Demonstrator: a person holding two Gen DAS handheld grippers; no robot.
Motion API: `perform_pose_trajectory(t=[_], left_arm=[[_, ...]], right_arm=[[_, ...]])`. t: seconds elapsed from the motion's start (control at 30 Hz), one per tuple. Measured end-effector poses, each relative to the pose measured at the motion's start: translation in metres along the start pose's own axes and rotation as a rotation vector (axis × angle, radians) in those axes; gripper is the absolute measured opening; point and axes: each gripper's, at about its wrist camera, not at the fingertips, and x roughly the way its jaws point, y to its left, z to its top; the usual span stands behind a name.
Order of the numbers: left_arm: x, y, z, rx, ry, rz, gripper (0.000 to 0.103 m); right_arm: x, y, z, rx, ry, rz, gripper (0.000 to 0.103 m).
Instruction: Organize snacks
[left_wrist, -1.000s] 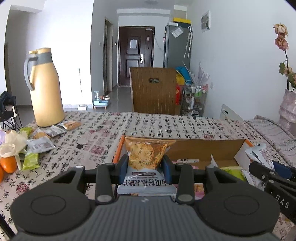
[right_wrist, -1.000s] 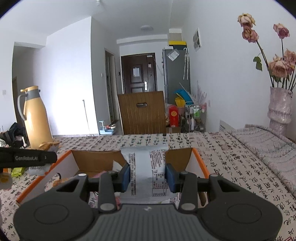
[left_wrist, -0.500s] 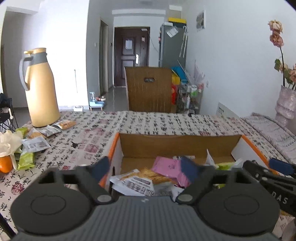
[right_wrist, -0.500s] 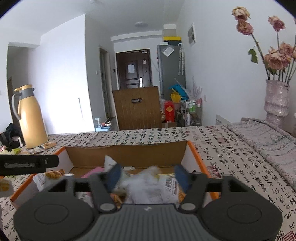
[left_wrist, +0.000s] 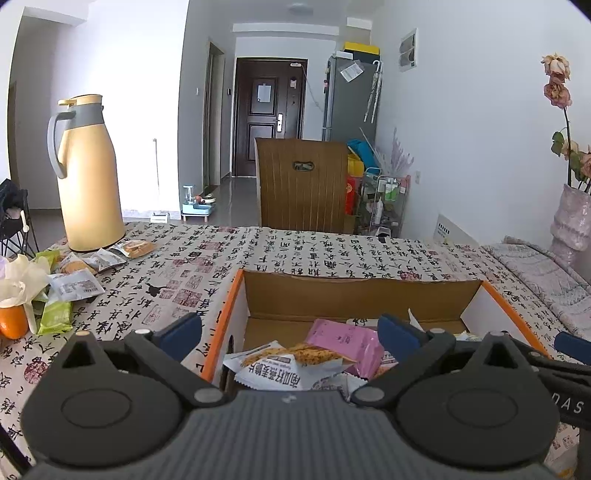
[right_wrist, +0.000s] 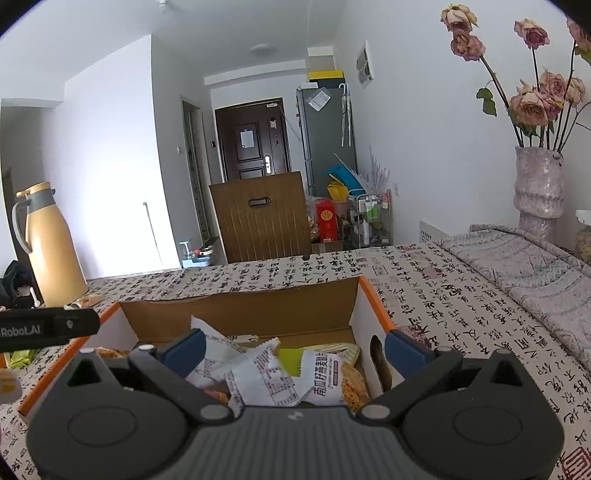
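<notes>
An orange-edged cardboard box (left_wrist: 354, 291) sits on the table and holds several snack packets. My left gripper (left_wrist: 290, 334) is open and empty over the box's left end, above a cracker packet (left_wrist: 284, 367) and a pink packet (left_wrist: 341, 341). My right gripper (right_wrist: 293, 349) is open and empty over the same box (right_wrist: 240, 314), above a white packet (right_wrist: 264, 376) and a cracker packet (right_wrist: 332, 376). Several loose snack packets (left_wrist: 79, 284) lie on the table at the far left.
A tall yellow thermos (left_wrist: 86, 177) stands at the table's back left, with an orange (left_wrist: 13, 321) at the left edge. A vase of dried roses (right_wrist: 539, 181) stands on the right. A wooden chair (left_wrist: 303, 186) is behind the table.
Both grippers have opened and let their snack packets drop into the box. The left held a cracker packet, the right a white packet.
</notes>
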Motion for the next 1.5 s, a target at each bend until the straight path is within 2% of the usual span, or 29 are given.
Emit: perform_pose_trajectory(t=[0.53,1.1,1.5], left_arm=[[-0.054,0.002,-0.001,0.034,-0.036,-0.004,0.103],[-0.145,0.014,-0.043,0.039,-0.05,-0.059,0.103],[-0.185,0.027,-0.081,0.035,-0.009,-0.092,0.103]], right_arm=[[-0.048,0.006,0.002,-0.017,-0.012,0.001,0.103],[-0.137,0.007,-0.032,-0.039,-0.002,0.015,0.103],[-0.18,-0.001,-0.066,-0.034,0.071,0.024,0.103]])
